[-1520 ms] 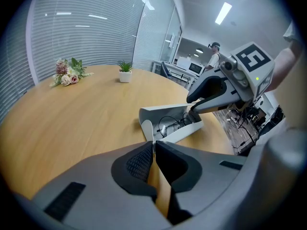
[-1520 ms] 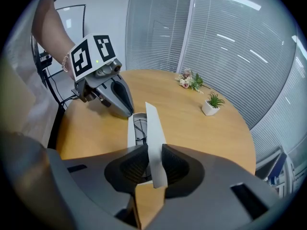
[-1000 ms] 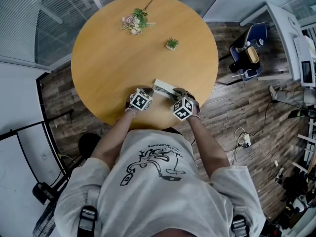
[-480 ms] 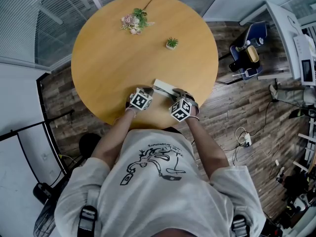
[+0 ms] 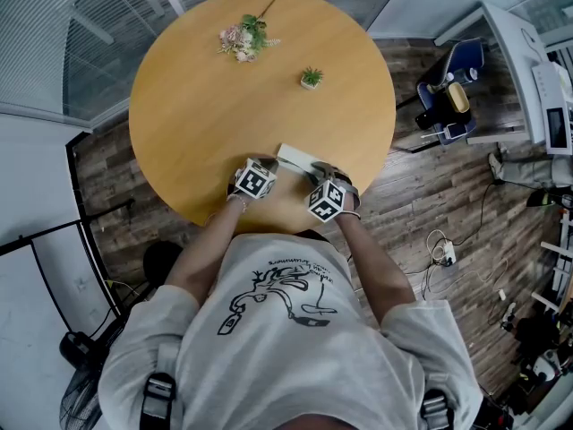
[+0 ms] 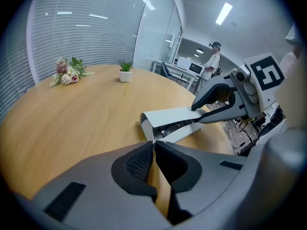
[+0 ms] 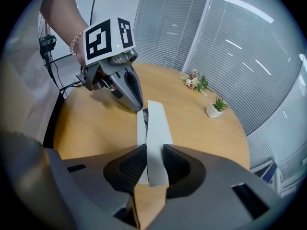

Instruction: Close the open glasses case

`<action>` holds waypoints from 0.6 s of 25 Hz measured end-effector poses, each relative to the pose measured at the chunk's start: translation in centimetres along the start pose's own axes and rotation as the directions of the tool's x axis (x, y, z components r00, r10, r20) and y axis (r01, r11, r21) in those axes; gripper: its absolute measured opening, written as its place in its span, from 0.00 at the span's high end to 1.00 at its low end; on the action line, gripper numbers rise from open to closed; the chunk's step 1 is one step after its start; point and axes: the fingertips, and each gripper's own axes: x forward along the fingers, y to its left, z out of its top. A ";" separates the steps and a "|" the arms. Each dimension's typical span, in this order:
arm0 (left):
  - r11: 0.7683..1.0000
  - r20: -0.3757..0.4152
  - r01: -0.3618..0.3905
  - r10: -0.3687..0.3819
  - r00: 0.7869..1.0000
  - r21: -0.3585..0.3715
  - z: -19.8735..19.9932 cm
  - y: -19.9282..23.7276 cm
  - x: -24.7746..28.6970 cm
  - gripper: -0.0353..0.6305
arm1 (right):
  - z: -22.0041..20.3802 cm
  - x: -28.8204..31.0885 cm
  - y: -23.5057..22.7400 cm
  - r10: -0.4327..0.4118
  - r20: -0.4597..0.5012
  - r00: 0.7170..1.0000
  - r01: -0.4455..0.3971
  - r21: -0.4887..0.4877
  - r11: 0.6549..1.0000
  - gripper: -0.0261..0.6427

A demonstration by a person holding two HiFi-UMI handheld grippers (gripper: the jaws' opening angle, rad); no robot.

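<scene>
The white glasses case (image 5: pixel 295 159) lies near the round table's near edge, its lid (image 6: pixel 169 115) still raised a little, with dark glasses showing in the gap. My left gripper (image 6: pixel 154 145) is shut, and its tips touch the case's near corner; they show again at the case's far end (image 7: pixel 138 107) in the right gripper view. My right gripper (image 7: pixel 154 164) has the case's other end (image 7: pixel 154 123) between its pads. One of its fingers (image 6: pixel 211 94) rests on the lid and the other lies along the base. Its jaws are opening.
A bunch of flowers (image 5: pixel 243 38) and a small potted plant (image 5: pixel 312 79) sit on the far half of the wooden table (image 5: pixel 197 106). The table's edge runs just behind both grippers. A chair and desk (image 5: pixel 452 97) stand off to the right, and a person (image 6: pixel 212 63) stands far back.
My right gripper has edged slightly left and toward me. The left gripper and the case have stayed put.
</scene>
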 end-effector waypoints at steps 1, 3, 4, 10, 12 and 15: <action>1.000 0.000 0.000 0.000 1.000 -0.002 0.0 0.0 0.0 0.91 | 0.0 0.0 0.0 -0.001 -0.001 1.000 0.001 -0.002 1.000 0.79; 1.000 0.001 0.001 -0.001 1.000 -0.003 0.1 0.0 0.0 0.91 | 0.0 0.0 0.0 -0.001 -0.003 1.000 0.001 -0.003 1.000 0.79; 1.000 0.001 0.002 -0.002 1.000 -0.002 0.0 0.0 0.0 0.91 | -0.1 0.0 0.1 -0.001 -0.004 1.000 0.001 -0.003 1.000 0.79; 1.000 0.005 0.002 -0.002 1.000 0.001 0.0 0.0 0.0 0.91 | 0.0 0.0 0.4 -0.002 -0.007 1.000 0.002 -0.012 1.000 0.79; 1.000 0.006 0.004 -0.004 1.000 0.002 0.0 0.0 0.0 0.91 | -0.1 0.1 0.6 0.003 -0.010 1.000 -0.003 -0.015 1.000 0.79; 1.000 0.001 0.002 -0.002 1.000 0.002 0.0 0.0 -0.2 0.91 | -0.2 0.2 1.0 0.006 -0.015 1.000 -0.007 -0.021 1.000 0.78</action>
